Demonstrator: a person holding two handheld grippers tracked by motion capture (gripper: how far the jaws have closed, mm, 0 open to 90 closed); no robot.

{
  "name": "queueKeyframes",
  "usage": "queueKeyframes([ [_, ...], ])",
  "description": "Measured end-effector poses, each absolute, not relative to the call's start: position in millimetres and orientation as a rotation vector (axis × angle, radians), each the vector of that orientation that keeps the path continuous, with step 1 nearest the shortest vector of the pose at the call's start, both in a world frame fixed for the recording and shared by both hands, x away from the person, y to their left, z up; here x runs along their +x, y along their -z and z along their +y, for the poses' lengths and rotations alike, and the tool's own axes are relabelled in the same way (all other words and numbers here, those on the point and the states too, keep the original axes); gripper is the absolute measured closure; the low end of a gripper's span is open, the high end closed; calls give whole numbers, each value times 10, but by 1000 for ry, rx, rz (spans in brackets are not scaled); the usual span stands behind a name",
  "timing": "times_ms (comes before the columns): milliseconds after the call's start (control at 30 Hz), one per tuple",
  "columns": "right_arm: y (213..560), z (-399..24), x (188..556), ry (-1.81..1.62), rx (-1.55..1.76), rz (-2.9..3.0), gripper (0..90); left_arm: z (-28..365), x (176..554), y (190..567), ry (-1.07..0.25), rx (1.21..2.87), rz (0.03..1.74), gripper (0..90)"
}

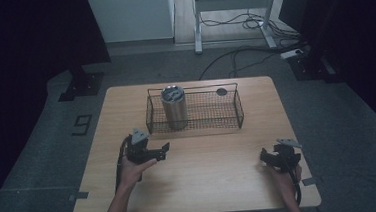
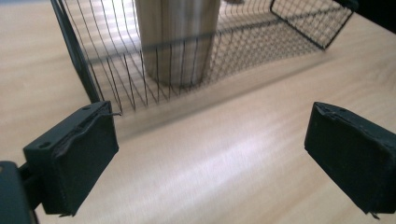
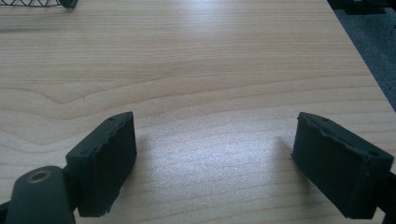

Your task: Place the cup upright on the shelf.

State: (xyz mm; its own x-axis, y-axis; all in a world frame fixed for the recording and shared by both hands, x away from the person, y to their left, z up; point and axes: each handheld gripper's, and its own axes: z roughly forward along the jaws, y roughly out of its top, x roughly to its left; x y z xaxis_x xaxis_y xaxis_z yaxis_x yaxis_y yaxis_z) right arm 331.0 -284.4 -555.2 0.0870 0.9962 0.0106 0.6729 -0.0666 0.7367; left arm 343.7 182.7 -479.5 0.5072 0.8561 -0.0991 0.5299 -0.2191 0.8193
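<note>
Approaching the tumbler (image 1: pixel 174 107) in the wire basket (image 1: pixel 238 108), the left hand-held gripper (image 1: pixel 163 151) is best kept wide; the right hand-held gripper (image 1: pixel 266 158) is also held wide.

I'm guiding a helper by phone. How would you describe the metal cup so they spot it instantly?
On the wooden table, find the black wire basket near the far edge. The cup stands upright in the basket's left end: a tall steel cylinder with a lid, unlike the small dark disc lying flat to its right.

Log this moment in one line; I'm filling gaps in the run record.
left tongs: open, near basket | right tongs: open, over bare table | tumbler: upright in basket | nothing held
</note>
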Motion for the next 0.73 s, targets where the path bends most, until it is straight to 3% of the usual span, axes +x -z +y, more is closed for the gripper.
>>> queueKeyframes([
  [733, 5552, -2843, 3310, -733, 1800, 1643, 134, 1975, 3255, 5036, -468, 1917, 1228, 61],
])
